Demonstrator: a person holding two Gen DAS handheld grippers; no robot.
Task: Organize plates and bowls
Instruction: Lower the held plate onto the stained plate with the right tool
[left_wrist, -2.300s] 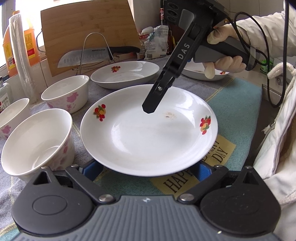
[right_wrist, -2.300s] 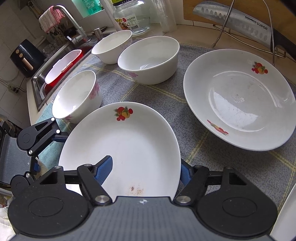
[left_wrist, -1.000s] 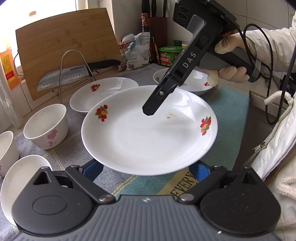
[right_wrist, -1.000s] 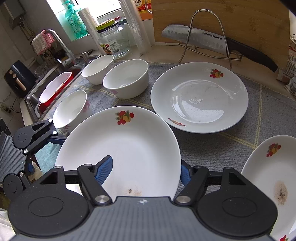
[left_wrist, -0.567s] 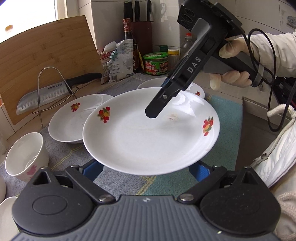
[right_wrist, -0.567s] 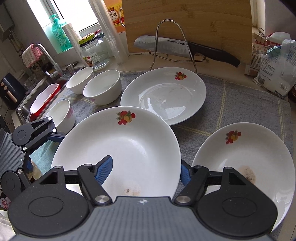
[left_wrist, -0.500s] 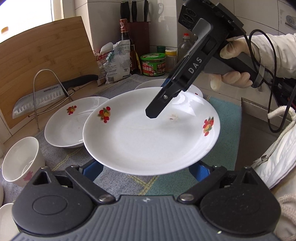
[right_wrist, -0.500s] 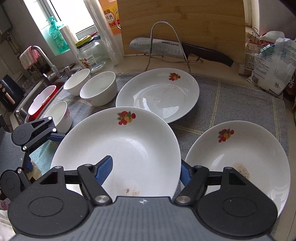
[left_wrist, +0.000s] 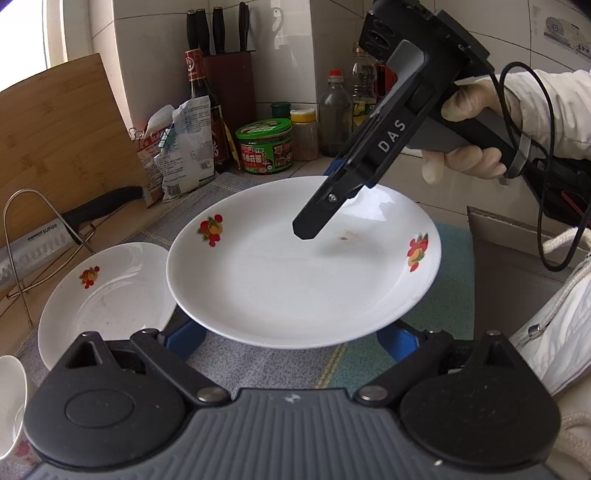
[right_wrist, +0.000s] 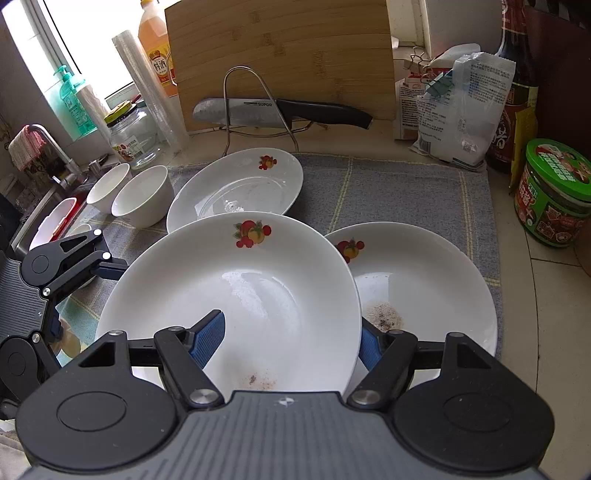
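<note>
- Glossy round white ceramic plate with fruit decals (right_wrist: 236, 295): held above the grey woven mat (right_wrist: 406, 192).
- Right gripper (right_wrist: 291, 336): ribbed blue pads clamp its rim.
- Left gripper (left_wrist: 291, 336): spread beneath its edge; contact unclear.

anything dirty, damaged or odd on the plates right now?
Yes. The held plate has brownish specks near its rim beside the right gripper, and the plate on the mat to its right has a darker speckled patch at its centre. No chips or cracks visible; nothing spilled.
</note>
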